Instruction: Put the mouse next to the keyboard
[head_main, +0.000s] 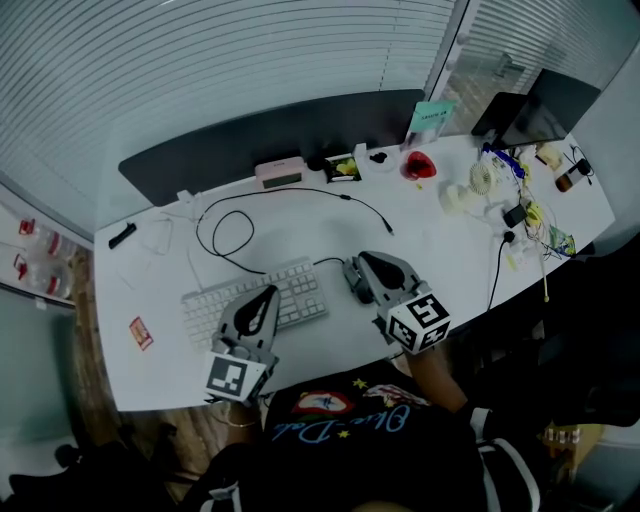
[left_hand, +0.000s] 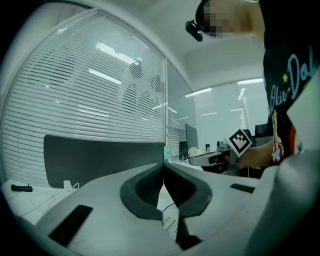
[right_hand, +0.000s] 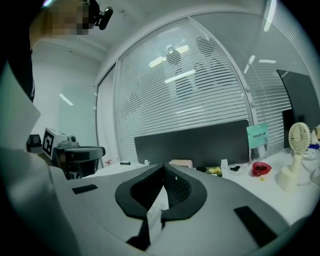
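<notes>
The white keyboard (head_main: 262, 298) lies on the white desk (head_main: 440, 250) near its front edge. A dark grey mouse (head_main: 355, 281) sits just right of the keyboard, with its black cable (head_main: 240, 232) looping toward the back. My right gripper (head_main: 368, 259) hovers right beside the mouse, its jaws shut with nothing between them; they also meet in the right gripper view (right_hand: 163, 172). My left gripper (head_main: 268, 293) hangs over the keyboard's front part, shut and empty, tips touching in the left gripper view (left_hand: 163, 172). Neither gripper view shows the mouse.
A dark partition screen (head_main: 270, 140) runs along the desk's back edge. In front of it stand a pink box (head_main: 279, 172), a red bowl (head_main: 419, 165) and a small white fan (head_main: 484, 178). Tangled cables and small items (head_main: 530, 215) crowd the right end. A black marker (head_main: 122, 235) lies far left.
</notes>
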